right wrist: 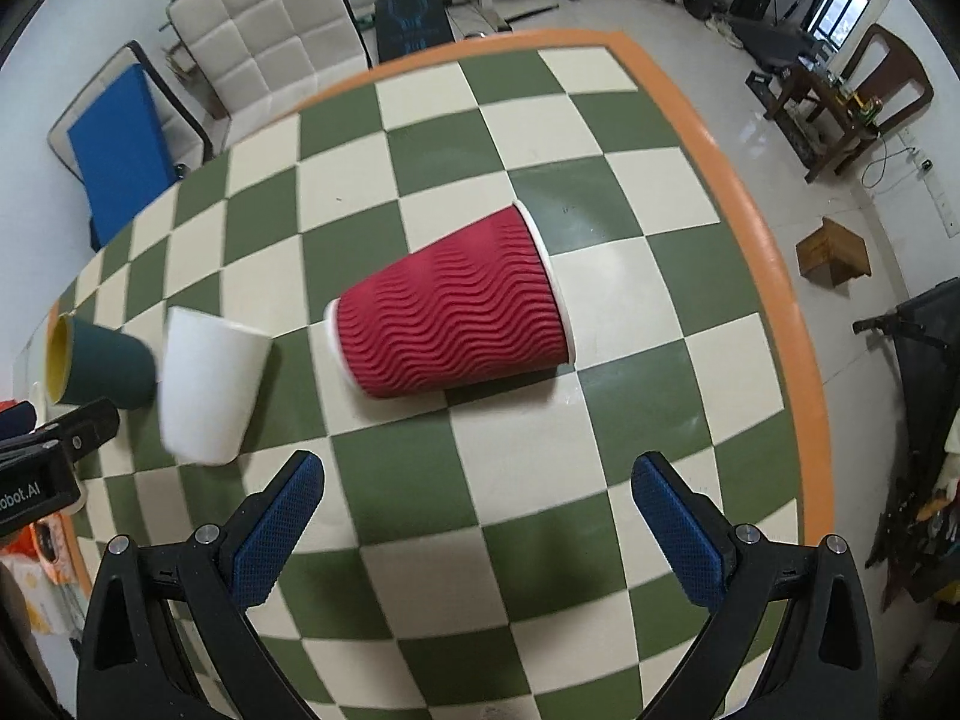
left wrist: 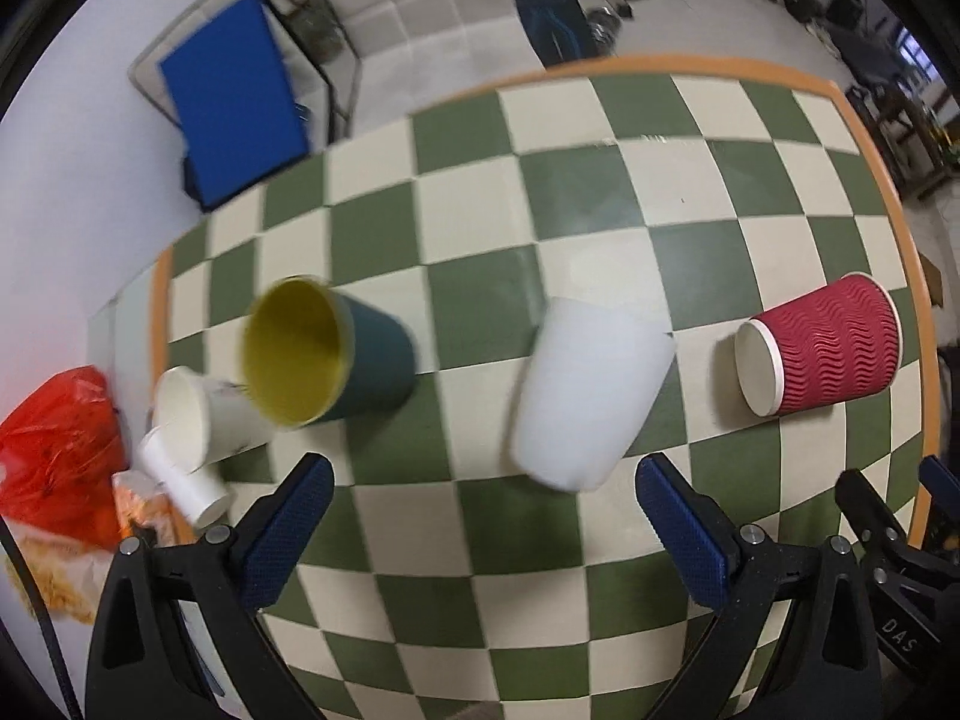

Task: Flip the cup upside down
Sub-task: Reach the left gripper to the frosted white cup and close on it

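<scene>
- Red ribbed paper cup [right wrist: 453,315]: lies on its side on the checkered desk [right wrist: 540,138]. In the right wrist view its rim points toward the desk's orange border and its base toward the white cup.
- White cup [left wrist: 591,393]: beside the red cup on its base side, apart from it, tilted; blurred in both views.
- Dark green cup with yellow inside [left wrist: 327,351]: beyond the white cup from the red cup, mouth tilted toward the left camera.
- Two small white paper cups [left wrist: 192,450]: on their sides, farther again from the red cup, touching the green cup's mouth.
- Red plastic bag [left wrist: 57,456]: at the desk edge farthest from the red cup.
- Left tool [left wrist: 480,525]: jaws spread wide, holding nothing, hovering near the white cup.
- Right tool [right wrist: 477,516]: jaws spread wide, empty, over the desk short of the red cup, not touching it.
</scene>
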Demonstrator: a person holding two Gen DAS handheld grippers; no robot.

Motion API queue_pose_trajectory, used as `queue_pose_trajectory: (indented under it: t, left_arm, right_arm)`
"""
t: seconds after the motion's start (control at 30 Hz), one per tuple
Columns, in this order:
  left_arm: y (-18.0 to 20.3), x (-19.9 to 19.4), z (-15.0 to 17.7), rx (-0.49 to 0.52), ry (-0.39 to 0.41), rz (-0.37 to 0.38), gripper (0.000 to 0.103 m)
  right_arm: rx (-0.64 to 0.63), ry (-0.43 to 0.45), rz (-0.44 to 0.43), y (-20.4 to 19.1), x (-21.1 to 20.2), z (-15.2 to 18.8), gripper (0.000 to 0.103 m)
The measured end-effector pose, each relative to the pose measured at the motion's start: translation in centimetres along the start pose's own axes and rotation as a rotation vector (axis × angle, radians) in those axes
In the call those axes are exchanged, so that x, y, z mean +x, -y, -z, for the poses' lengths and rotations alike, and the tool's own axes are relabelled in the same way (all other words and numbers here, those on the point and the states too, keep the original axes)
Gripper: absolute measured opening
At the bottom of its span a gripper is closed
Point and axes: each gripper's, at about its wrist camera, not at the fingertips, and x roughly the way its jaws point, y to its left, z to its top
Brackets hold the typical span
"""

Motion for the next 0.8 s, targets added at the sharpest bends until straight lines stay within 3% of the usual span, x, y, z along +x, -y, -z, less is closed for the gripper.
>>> queue_pose_trajectory:
  t: [0.23,0.53,0.57,0.67,0.8]
  left_arm:
    - [2.8,4.5,-3.3,0.086,-0.106,0.032,0.102]
    - [5.4,8.2,-4.3,0.227,-0.182,0.023,0.101]
    - [5.5,8.4,-4.3,0.233,-0.181,0.019,0.098]
    - [5.6,9.0,-4.6,0.238,-0.198,0.027,0.074]
    - [5.4,8.9,-4.5,0.222,-0.189,0.049,0.070]
  right_arm:
    - [-0.008,-0.065,0.004,0.0,2.9,-1.6,0.103]
    - [-0.012,-0.122,0.004,-0.3,4.9,-2.7,0.103]
    - [-0.011,-0.129,0.005,-0.3,5.1,-2.7,0.103]
    - [-0.010,-0.141,0.009,-0.1,5.6,-2.7,0.103]
    - [-0.004,-0.164,0.008,0.0,6.1,-2.7,0.103]
